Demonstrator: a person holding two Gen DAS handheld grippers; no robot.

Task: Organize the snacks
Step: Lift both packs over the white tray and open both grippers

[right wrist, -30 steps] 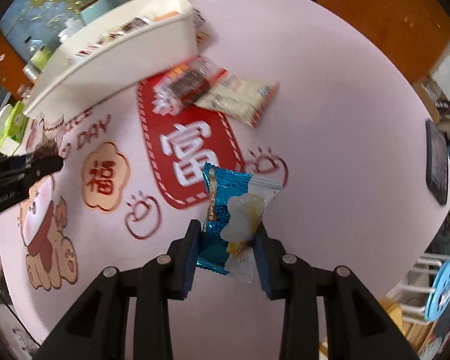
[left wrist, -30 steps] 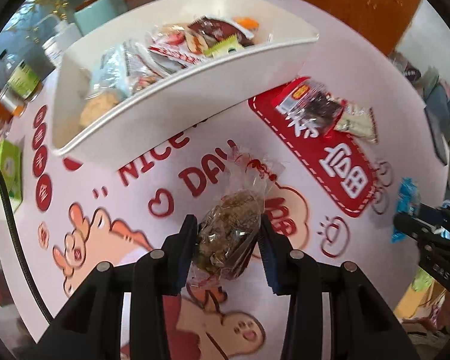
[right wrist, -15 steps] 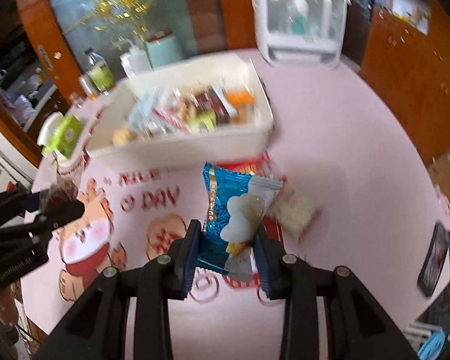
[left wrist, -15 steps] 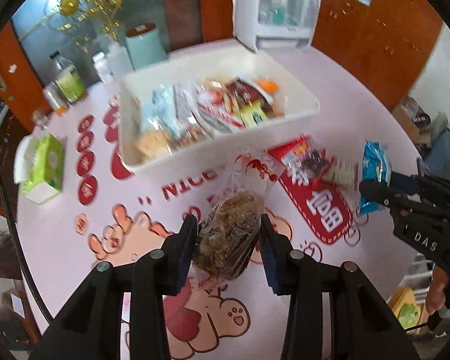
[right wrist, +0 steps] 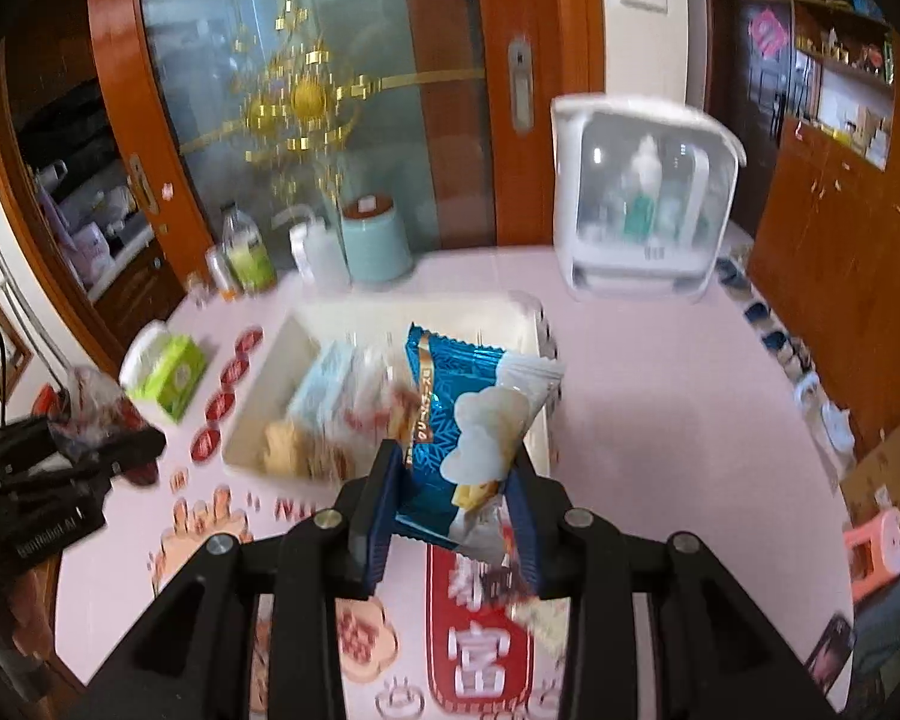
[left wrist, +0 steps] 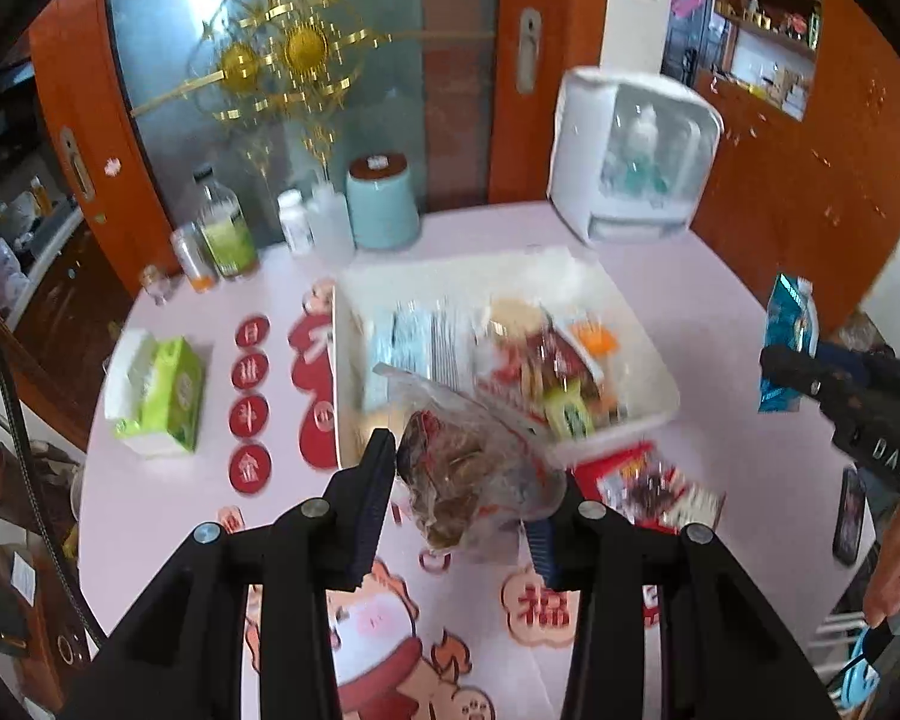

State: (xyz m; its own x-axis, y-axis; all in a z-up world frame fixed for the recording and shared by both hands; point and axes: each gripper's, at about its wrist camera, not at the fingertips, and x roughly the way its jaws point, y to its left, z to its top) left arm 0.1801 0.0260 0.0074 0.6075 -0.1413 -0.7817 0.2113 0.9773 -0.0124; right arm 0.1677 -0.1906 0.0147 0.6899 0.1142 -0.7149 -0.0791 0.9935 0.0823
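Observation:
My left gripper (left wrist: pixel 468 498) is shut on a clear bag of brown snacks (left wrist: pixel 450 480) and holds it above the near edge of the white bin (left wrist: pixel 654 360), which holds several snack packets. My right gripper (right wrist: pixel 456 492) is shut on a blue and white snack packet (right wrist: pixel 468 420), raised over the near side of the bin (right wrist: pixel 252 426). The right gripper with its blue packet (left wrist: pixel 789 342) shows at the right of the left wrist view. The left gripper (right wrist: pixel 78 450) shows at the left of the right wrist view. Two snack packets (left wrist: pixel 654 486) lie on the table in front of the bin.
A green tissue pack (left wrist: pixel 162 396) lies left of the bin. Bottles (left wrist: pixel 225 234) and a teal canister (left wrist: pixel 384 204) stand behind it. A white appliance (left wrist: pixel 630 162) stands at the back right. A phone (left wrist: pixel 849 510) lies near the table's right edge.
Both grippers have lifted with their packets and tilted up, so the bin now sits lower and closer under them. The views are blurred from motion.

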